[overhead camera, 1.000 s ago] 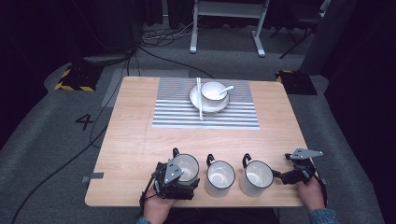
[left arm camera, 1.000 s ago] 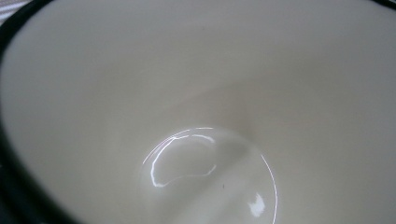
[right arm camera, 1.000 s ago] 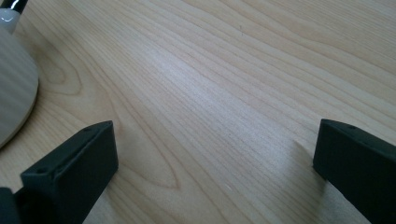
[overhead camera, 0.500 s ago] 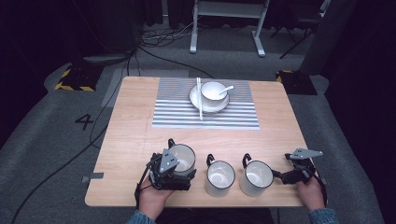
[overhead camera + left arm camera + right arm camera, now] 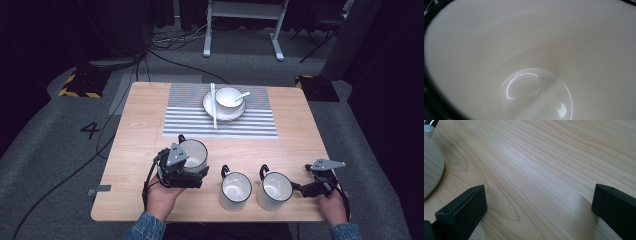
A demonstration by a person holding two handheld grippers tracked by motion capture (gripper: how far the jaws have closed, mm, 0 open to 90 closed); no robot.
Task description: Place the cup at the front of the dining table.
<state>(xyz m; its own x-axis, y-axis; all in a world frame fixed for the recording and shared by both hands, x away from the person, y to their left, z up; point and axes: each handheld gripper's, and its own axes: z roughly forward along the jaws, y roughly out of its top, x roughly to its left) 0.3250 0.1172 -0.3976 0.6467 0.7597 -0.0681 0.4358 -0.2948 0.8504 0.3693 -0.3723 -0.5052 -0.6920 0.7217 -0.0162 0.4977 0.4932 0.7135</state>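
Three white mugs with dark rims and handles stand in the near part of the wooden table. My left gripper is shut on the leftmost mug, gripping its near wall. Its glossy white inside spreads across the left gripper view. The middle mug and the right mug stand side by side near the front edge. My right gripper rests open just right of the right mug, with bare wood between its fingers. That mug's curved side shows at the left of the right gripper view.
A striped placemat lies at the far middle of the table. It carries a plate with a white bowl, a spoon in the bowl, and chopsticks beside it. Cables and a stand's legs are on the floor beyond.
My left gripper has carried the leftmost mug away from the front edge, towards the placemat and slightly left. The right gripper and the other two mugs have stayed put.
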